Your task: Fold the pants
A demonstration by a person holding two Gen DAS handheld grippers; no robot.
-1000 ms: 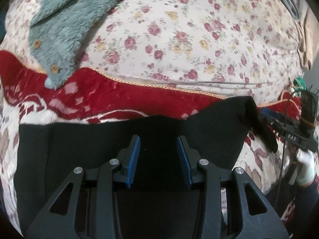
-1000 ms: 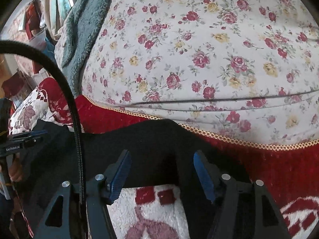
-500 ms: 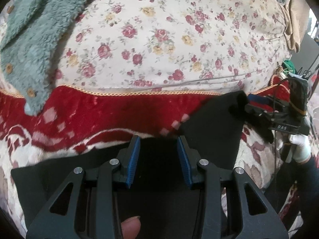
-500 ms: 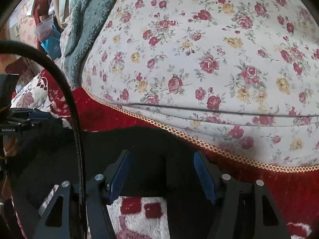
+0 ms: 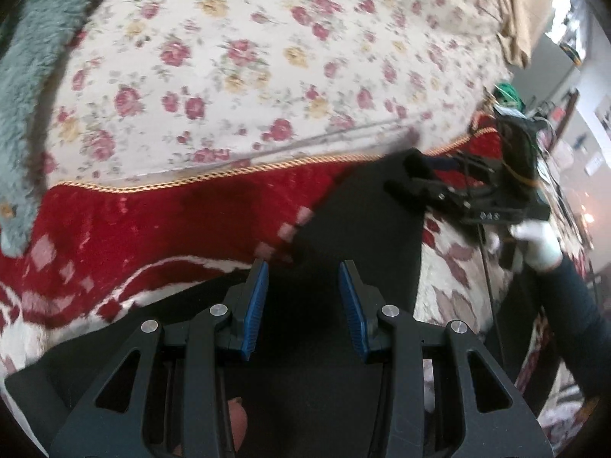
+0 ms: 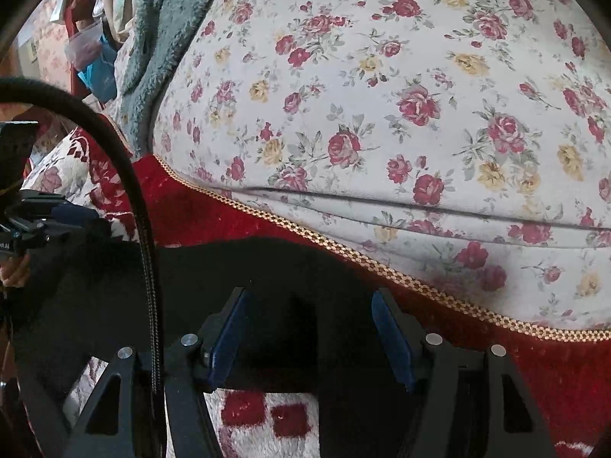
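You are early in the fold: the black pants (image 5: 355,229) lie on the red blanket (image 5: 172,225) near the bed's front edge, still unfolded, with your left gripper (image 5: 301,297) and right gripper (image 6: 309,336) both spread apart over them.

The pants (image 5: 366,229) are plain black, filling the lower part of both views. Beneath them lies a blanket (image 5: 160,225) of deep red with white and pale pink blocks and leaf shapes, edged by a gold braid (image 6: 382,267). Across the upper frame, a cream sheet (image 6: 401,95) carries red, pink and yellow roses with grey-green leaves. A fuzzy teal garment (image 5: 26,76) sits at upper left; a blurred spot near its lower end may be a tan button. Both grippers are black with blue pads (image 5: 256,305).
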